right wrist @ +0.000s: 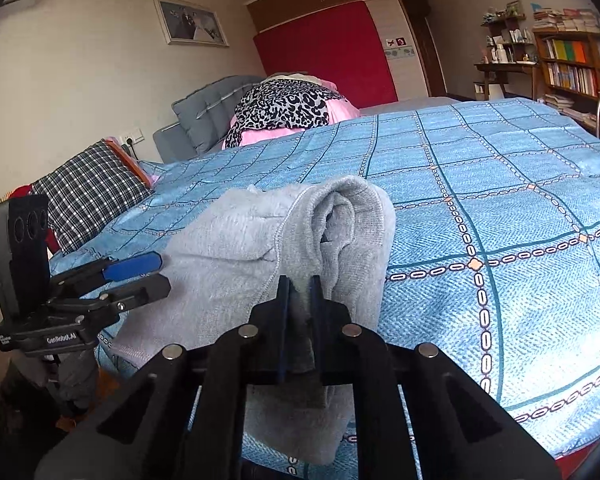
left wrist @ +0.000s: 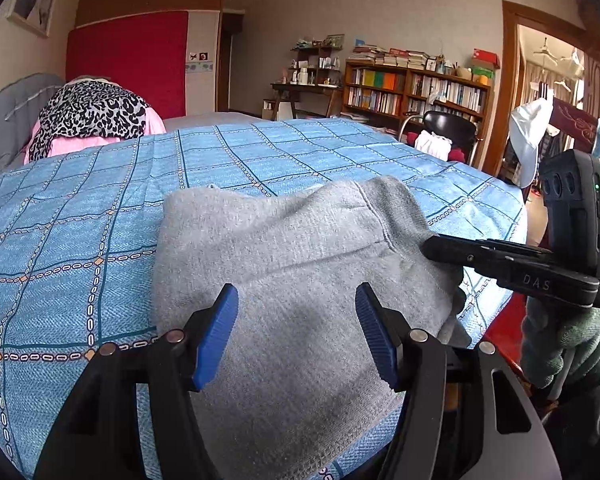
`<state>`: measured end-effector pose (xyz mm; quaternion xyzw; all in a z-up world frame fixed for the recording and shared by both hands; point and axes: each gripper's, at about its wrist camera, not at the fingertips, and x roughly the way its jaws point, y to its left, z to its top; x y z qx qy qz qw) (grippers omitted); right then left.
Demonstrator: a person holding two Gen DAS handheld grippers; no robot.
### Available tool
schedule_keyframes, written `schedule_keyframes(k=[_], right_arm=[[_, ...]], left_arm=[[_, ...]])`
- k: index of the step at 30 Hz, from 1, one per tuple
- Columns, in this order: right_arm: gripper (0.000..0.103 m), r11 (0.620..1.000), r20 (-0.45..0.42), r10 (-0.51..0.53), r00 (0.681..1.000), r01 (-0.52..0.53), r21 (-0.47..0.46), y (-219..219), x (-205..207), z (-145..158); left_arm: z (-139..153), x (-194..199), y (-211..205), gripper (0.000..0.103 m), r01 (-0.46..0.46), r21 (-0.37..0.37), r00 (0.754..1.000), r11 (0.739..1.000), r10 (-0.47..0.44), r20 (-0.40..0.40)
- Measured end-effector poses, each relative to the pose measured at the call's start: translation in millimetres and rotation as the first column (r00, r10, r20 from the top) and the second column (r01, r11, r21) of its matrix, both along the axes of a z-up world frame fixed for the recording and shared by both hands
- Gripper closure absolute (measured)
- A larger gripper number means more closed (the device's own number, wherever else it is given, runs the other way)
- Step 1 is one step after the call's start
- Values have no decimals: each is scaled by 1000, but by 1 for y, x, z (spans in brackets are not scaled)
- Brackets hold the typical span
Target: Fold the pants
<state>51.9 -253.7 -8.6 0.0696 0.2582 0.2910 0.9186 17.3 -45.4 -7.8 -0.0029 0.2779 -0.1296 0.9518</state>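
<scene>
- While my right gripper (right wrist: 299, 280) pinches a fold of the grey pants (left wrist: 284, 264), its fingers sit narrow with cloth bunched between them at the bundle's near right edge.
- Left gripper (left wrist: 296, 312): blue-padded fingers (left wrist: 216, 332) spread wide over the near middle of the bundle, gripping nothing. Whether the tips touch the fabric I cannot tell.
- Pants location: near edge of the bed, on the blue checked bedspread (left wrist: 80, 220), already doubled into a compact stack. In the right wrist view a rolled, layered end shows on the right side, and the near edge droops over the bed's edge.
- Far end of the bed: leopard-print cloth (left wrist: 92, 110) over something pink, well apart from the work. Bookshelf (left wrist: 416, 88) against the far wall.
- Judged step: late in the fold, probably a last tuck or squaring of the stack; only the right side is held.
- Next move, as I judge it: close the left fingers on the near hem, or press the stack flat, so the right fingers can draw their edge across without dragging the layers askew.
- Risk: the overhanging part may slip off the bed if released unevenly.
</scene>
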Motion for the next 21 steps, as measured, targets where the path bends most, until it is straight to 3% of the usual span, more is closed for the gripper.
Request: schedule_keyframes(k=[5, 10, 13, 19, 21], right_arm=[[93, 998, -33, -17, 999, 15, -58, -1, -7, -22], [92, 998, -37, -36, 999, 34, -49, -2, -6, -22], [79, 998, -19, -46, 999, 45, -50, -1, -3, -14], [63, 999, 76, -42, 996, 41, 11, -2, 9, 15], [63, 1000, 97, -28, 995, 28, -2, 6, 17, 22]], left_arm=[[-2, 9, -21, 41, 62, -5, 998, 998, -62, -6], [-28, 16, -50, 38, 141, 65, 988, 988, -137, -64], [-35, 12, -59, 37, 151, 120, 988, 981, -146, -46], [-36, 10, -59, 37, 175, 81, 984, 981, -171, -56], [-36, 8, -62, 37, 189, 82, 981, 979, -185, -56]])
